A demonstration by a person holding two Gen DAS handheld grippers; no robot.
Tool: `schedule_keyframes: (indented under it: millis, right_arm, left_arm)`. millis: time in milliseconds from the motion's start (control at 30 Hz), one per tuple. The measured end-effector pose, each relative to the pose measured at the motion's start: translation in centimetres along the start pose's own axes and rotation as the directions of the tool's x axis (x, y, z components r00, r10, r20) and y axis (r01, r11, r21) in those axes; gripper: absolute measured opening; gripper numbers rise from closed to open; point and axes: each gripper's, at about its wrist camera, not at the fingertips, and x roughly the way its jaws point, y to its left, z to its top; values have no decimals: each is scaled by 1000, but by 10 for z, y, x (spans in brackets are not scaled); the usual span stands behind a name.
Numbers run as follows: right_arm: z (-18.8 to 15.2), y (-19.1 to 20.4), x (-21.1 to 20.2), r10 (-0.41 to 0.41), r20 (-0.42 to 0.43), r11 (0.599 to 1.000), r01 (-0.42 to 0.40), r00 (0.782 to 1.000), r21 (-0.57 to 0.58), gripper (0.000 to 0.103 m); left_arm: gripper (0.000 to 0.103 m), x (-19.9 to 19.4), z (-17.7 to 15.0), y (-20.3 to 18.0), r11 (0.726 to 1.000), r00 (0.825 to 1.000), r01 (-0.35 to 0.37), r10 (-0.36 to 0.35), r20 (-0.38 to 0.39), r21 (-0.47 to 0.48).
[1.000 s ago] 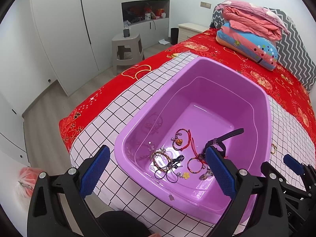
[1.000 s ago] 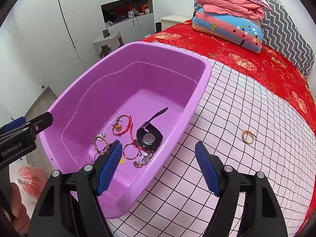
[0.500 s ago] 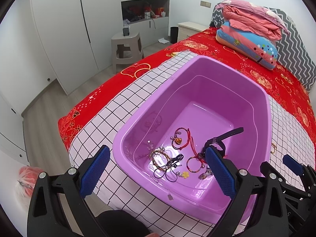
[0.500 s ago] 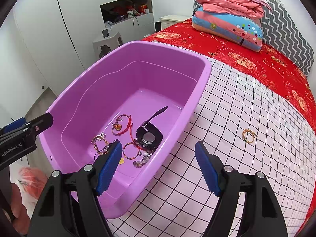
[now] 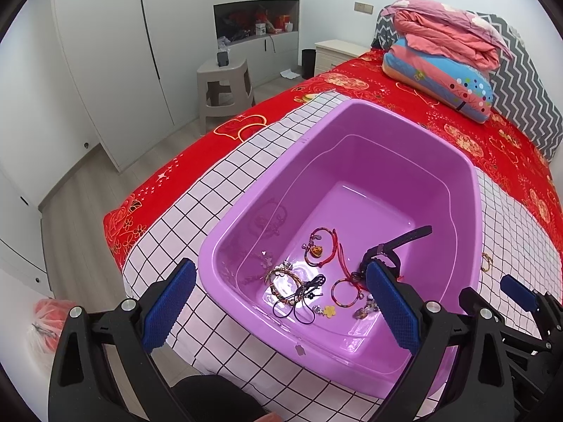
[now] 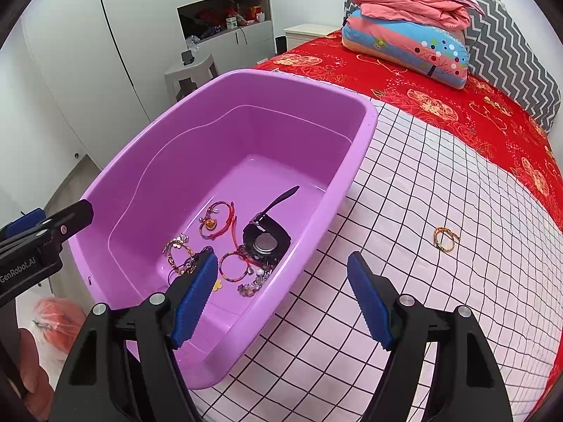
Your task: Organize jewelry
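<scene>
Both grippers spread wide, nothing held. Left gripper (image 5: 278, 304) hovers over the near left corner of the purple tub (image 5: 468, 176); its left blue pad sits outside the tub wall over the grid cloth (image 5: 211, 190), right pad over the tub interior. Right gripper (image 6: 281, 292) straddles the tub's right wall: left pad inside the tub, right pad over the cloth.

Tub sits on the white black-grid cloth, which lies on a red patterned bedspread (image 6: 457, 105).

Jewelry is mostly in the tub, clustered on the near part of the floor:
- black watch (image 6: 266, 239) with strap pointing to the far side
- red cord bracelet with an orange charm (image 5: 322, 249), left of the watch
- beaded bracelet (image 5: 283, 279) nearest the left wall
- black cord piece (image 5: 306, 299) just beside it, overlapping
- thin multicolour bangle (image 5: 346, 292) near the watch
- small yellow flower charm (image 5: 329, 311)
- small cluster of charms (image 6: 253, 283) at the near edge; can't resolve what it is

One piece outside: a gold-coloured bracelet (image 6: 444, 238) on the cloth, well to the right of the tub, well apart from both grippers.

Far end of bed: folded blankets (image 6: 404, 31) stacked against a grey zigzag pillow (image 6: 510, 56).
</scene>
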Motion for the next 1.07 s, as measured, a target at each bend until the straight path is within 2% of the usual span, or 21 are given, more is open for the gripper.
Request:
schedule_keyframes:
  millis: [433, 733, 900, 1067]
  right_arm:
    - [-2, -1, 2, 0, -1, 1000, 0, 1000, -1, 73]
    - [-3, -1, 3, 3, 0, 1000, -3, 1000, -1, 73]
    - [-3, 0, 3, 2, -1, 1000, -2, 1000, 0, 73]
    - [-3, 0, 3, 4, -2, 1000, -4, 1000, -2, 73]
  left_arm:
    - [96, 7, 0, 1, 1000, 999, 19, -19, -29, 2]
    - [96, 7, 0, 1, 999, 999, 39, -39, -18, 6]
    - [96, 7, 1, -1, 1000, 1000, 5, -5, -13, 7]
    - [96, 6, 1, 0, 1000, 1000, 6, -6, -12, 4]
